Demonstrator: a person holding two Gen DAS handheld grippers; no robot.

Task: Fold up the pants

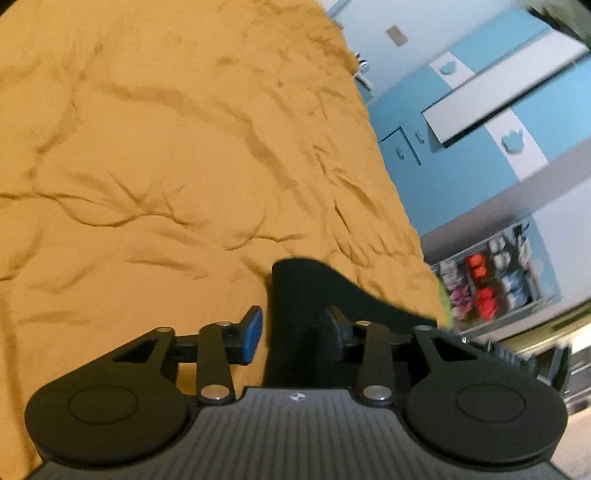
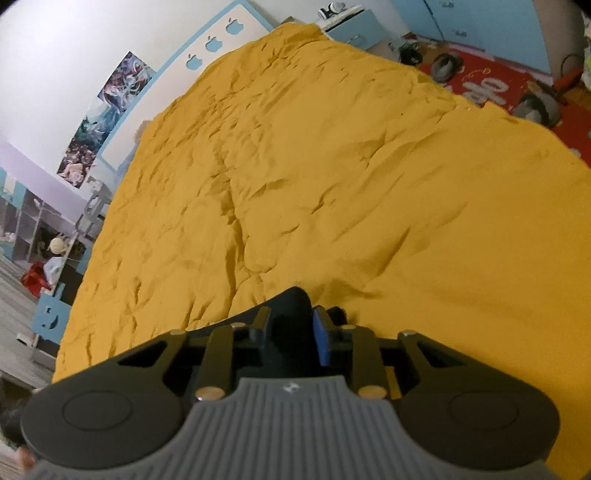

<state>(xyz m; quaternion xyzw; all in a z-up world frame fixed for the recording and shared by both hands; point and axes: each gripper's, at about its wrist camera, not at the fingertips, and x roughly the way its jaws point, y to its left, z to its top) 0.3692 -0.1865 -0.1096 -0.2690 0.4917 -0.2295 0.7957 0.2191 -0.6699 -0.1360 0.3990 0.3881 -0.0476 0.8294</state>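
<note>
The pants (image 1: pixel 299 288) are black cloth. In the left wrist view a bunch of them stands up between the fingers of my left gripper (image 1: pixel 293 332), filling the gap from the blue pad (image 1: pixel 253 336) across to the other finger and trailing right. My left gripper is shut on that bunch. In the right wrist view my right gripper (image 2: pixel 291 332) is shut on another bunch of the pants (image 2: pixel 291 302), which pokes up past the fingertips beside the blue pad (image 2: pixel 321 341). Both grippers hang over a wrinkled mustard-yellow bed cover (image 2: pixel 332 166). The remainder of the pants is hidden below the grippers.
The bed cover (image 1: pixel 166 147) fills most of both views. Blue wardrobes (image 1: pixel 461 110) and a shelf of toys (image 1: pixel 491 280) stand beyond one bed edge. A blue-and-white headboard (image 2: pixel 214 44), a nightstand (image 2: pixel 351 22) and a red rug with slippers (image 2: pixel 491 85) border the others.
</note>
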